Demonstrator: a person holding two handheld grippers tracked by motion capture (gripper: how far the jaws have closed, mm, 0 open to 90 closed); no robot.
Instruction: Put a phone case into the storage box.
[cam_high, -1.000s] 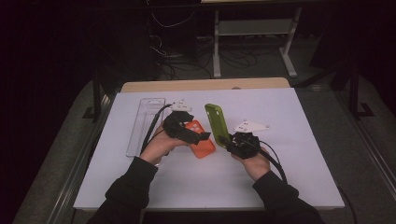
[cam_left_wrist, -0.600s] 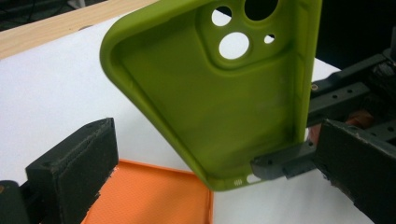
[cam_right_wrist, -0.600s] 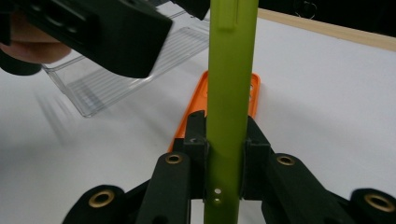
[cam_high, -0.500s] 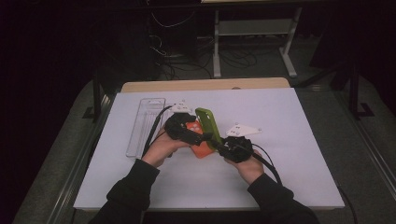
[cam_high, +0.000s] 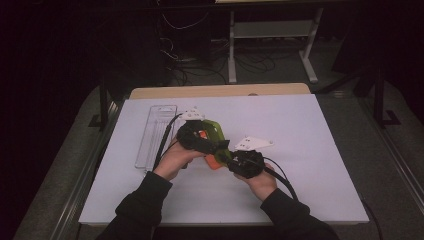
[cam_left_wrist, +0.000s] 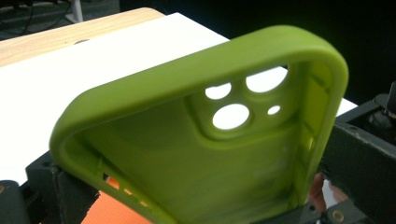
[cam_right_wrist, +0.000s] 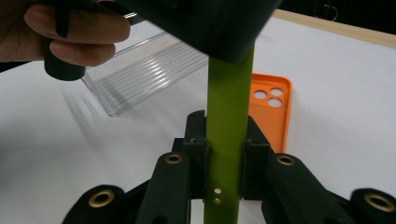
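The right gripper (cam_right_wrist: 226, 154) is clamping the bottom edge of a soft lime-green silicone phone case (cam_right_wrist: 228, 116), its two black jaws closed down to the thickness of the case wall and pressing on both faces. The case is standing on edge above the white table top (cam_right_wrist: 336, 79).

In the left gripper view the same green case (cam_left_wrist: 205, 144) is showing its hollow inside and camera cut-outs, sitting between the left gripper's jaws; one jaw is lying against each long side, though whether they are squeezing it I cannot tell.

In the high view both the left gripper (cam_high: 196, 138) and the right gripper (cam_high: 235, 159) are meeting at the case over the middle of the table. A flat orange phone case (cam_right_wrist: 271, 109) is lying on the table just beside it, with a clear ribbed plastic tray (cam_high: 155, 135) farther left.
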